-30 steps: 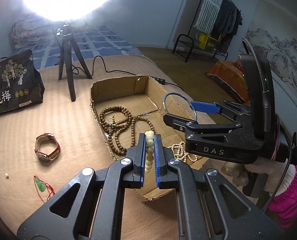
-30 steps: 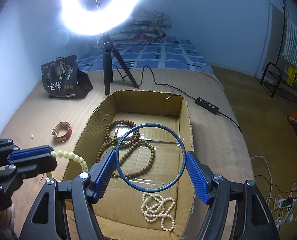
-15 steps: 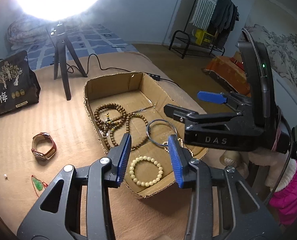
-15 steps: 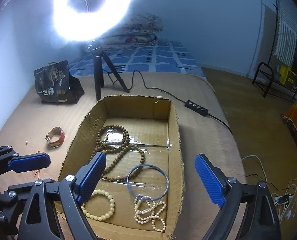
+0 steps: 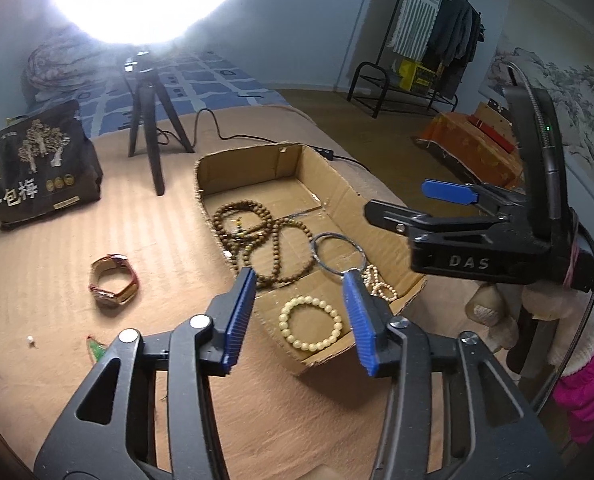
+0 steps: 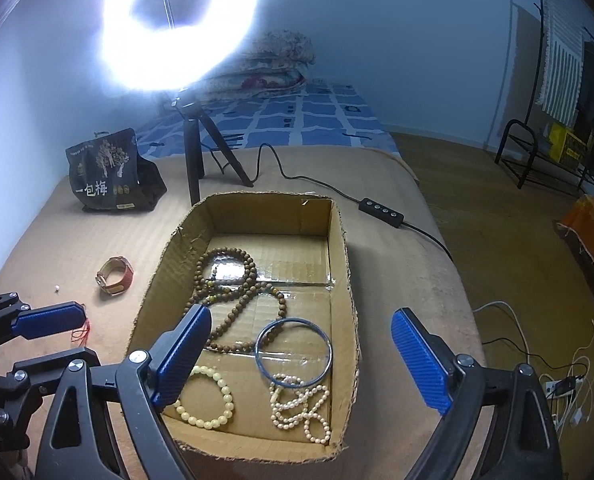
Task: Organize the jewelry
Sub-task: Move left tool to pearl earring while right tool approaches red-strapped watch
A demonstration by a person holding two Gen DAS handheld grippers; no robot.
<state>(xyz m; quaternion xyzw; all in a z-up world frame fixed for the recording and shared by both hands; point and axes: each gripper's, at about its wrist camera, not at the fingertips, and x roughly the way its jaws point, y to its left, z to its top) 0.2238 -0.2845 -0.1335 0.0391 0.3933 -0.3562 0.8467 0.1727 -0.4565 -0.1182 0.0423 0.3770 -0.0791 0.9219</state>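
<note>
Now that both of my grippers have let go, the cream bead bracelet (image 6: 203,398) and the blue bangle (image 6: 293,354) lie inside the cardboard box (image 6: 347,280), where a second ago each was pinched between a pair of pads. My left gripper (image 5: 297,316) hangs over the near corner of the box with its jaws spread wide and nothing between them; my right gripper (image 6: 301,360) is spread wider yet, also with nothing held, above the box's near end. Within the box, the bracelet sits at the near left, the bangle just beyond it, partly over the white pearl strand (image 6: 301,408) at the near right, and the brown prayer beads (image 6: 237,292) coil toward the middle. I judge two more pieces put away, but the job is not finished. Left of the box, on the tan bedcover, the leather-strap watch (image 5: 113,286) is well apart from it, and the green pendant on red cord (image 5: 97,350) lies nearer me, mostly hidden by my left gripper. Those look like my next pickups.
</note>
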